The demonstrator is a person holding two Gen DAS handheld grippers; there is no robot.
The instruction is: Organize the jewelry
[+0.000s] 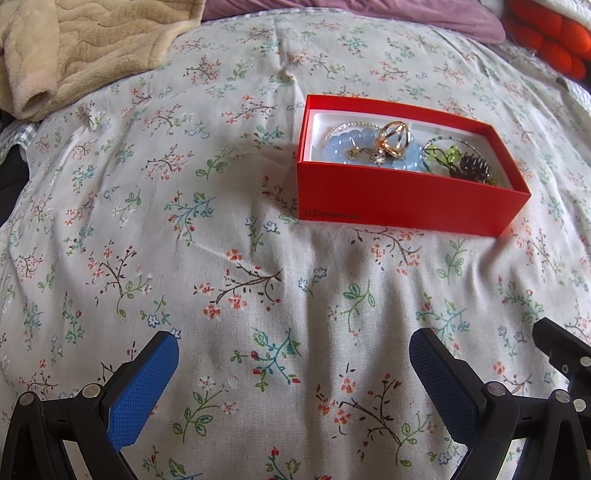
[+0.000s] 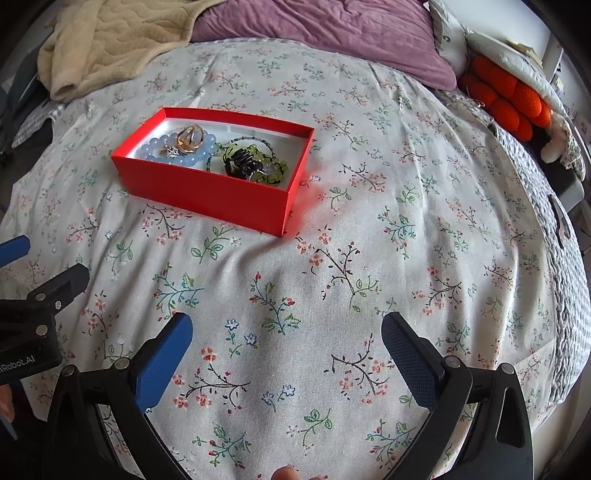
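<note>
A red box (image 1: 406,201) (image 2: 207,192) with a white lining stands on the floral bedsheet. Inside lie a pale blue bead bracelet (image 1: 340,147) (image 2: 155,149), a gold ring-shaped piece (image 1: 393,142) (image 2: 190,139), a green bead string (image 1: 441,155) (image 2: 275,166) and a dark hair claw (image 1: 471,168) (image 2: 240,162). My left gripper (image 1: 293,343) is open and empty, well in front of the box. My right gripper (image 2: 286,328) is open and empty, in front of and right of the box.
A beige blanket (image 1: 74,48) (image 2: 118,37) lies at the back left, a purple pillow (image 2: 325,33) at the back, and an orange knotted cushion (image 2: 506,96) at the back right. The left gripper's body (image 2: 33,306) shows at the right wrist view's left edge.
</note>
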